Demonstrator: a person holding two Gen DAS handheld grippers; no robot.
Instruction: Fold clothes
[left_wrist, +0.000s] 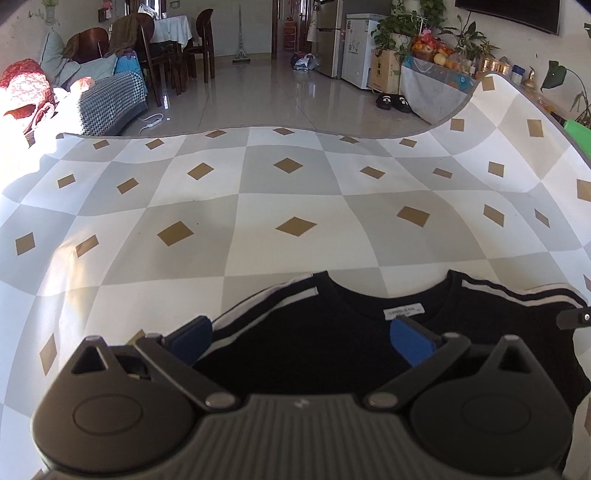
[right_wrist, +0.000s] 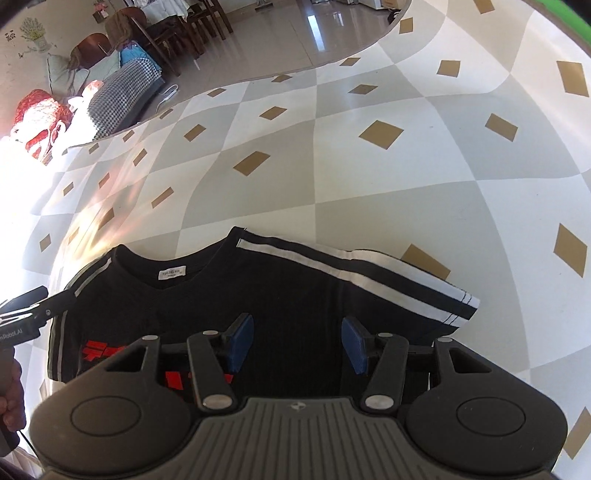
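Observation:
A black T-shirt (left_wrist: 314, 350) with white shoulder stripes lies flat on the checked tablecloth (left_wrist: 295, 206), collar and label facing away from me. My left gripper (left_wrist: 301, 343) hovers over its left shoulder with the blue pads wide apart and nothing between them. In the right wrist view the same T-shirt (right_wrist: 288, 295) shows a red print and a folded striped sleeve at the right. My right gripper (right_wrist: 297, 345) stands about half open above the shirt's body, pads clear of the fabric. The left gripper's finger (right_wrist: 37, 299) reaches in at the left edge, held by a hand.
The tablecloth (right_wrist: 369, 184) stretches far beyond the shirt. Past its far edge lie a tiled floor, a sofa with a houndstooth blanket (left_wrist: 110, 99), dining chairs (left_wrist: 199, 40), black slippers (left_wrist: 393, 101) and a shelf with plants and fruit (left_wrist: 436, 51).

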